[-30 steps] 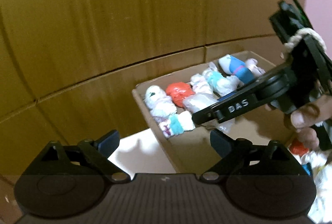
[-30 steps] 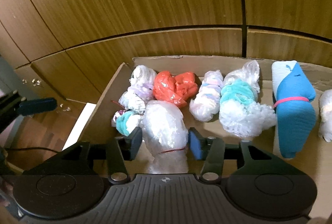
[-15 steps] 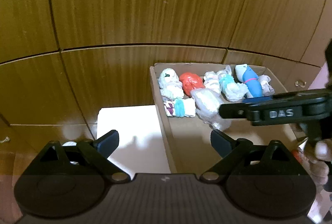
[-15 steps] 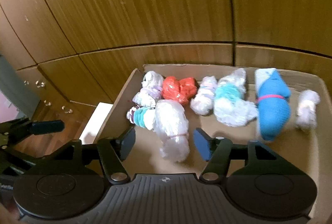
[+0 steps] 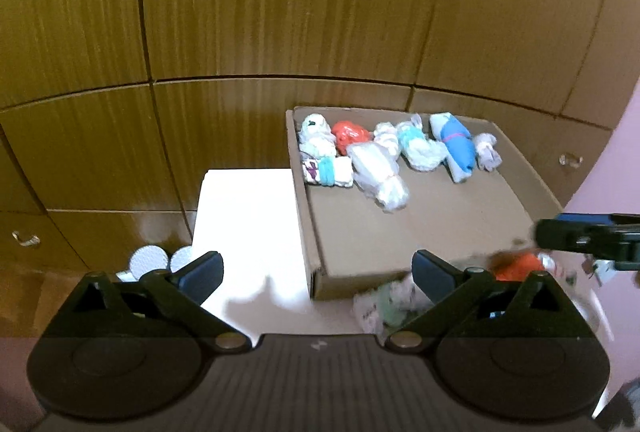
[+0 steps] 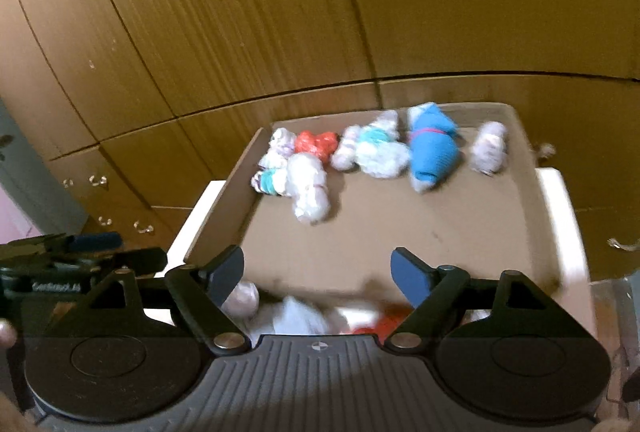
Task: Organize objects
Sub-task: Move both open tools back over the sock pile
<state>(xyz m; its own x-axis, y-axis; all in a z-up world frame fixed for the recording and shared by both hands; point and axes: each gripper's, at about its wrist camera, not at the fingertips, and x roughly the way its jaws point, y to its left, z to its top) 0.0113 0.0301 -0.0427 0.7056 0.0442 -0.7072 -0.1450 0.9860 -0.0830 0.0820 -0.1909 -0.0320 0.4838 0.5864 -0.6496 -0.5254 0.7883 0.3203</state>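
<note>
A shallow cardboard box holds several wrapped bundles along its far side. A clear white bundle lies free in front of a red one and left of a blue one. My left gripper hangs over the box's near left corner, jaws opening with nothing between them. My right gripper is back at the box's near edge, jaws opening and empty. More loose bundles lie below the near edge.
Wooden cabinet doors with small metal handles stand behind the box. The box rests on a white surface. Two white round discs lie at its left. Each view catches the other gripper at its side edge.
The right gripper let go of the clear white bundle, which now lies in the box, and drew back and up. The left gripper also pulled back, and the box looks smaller.
</note>
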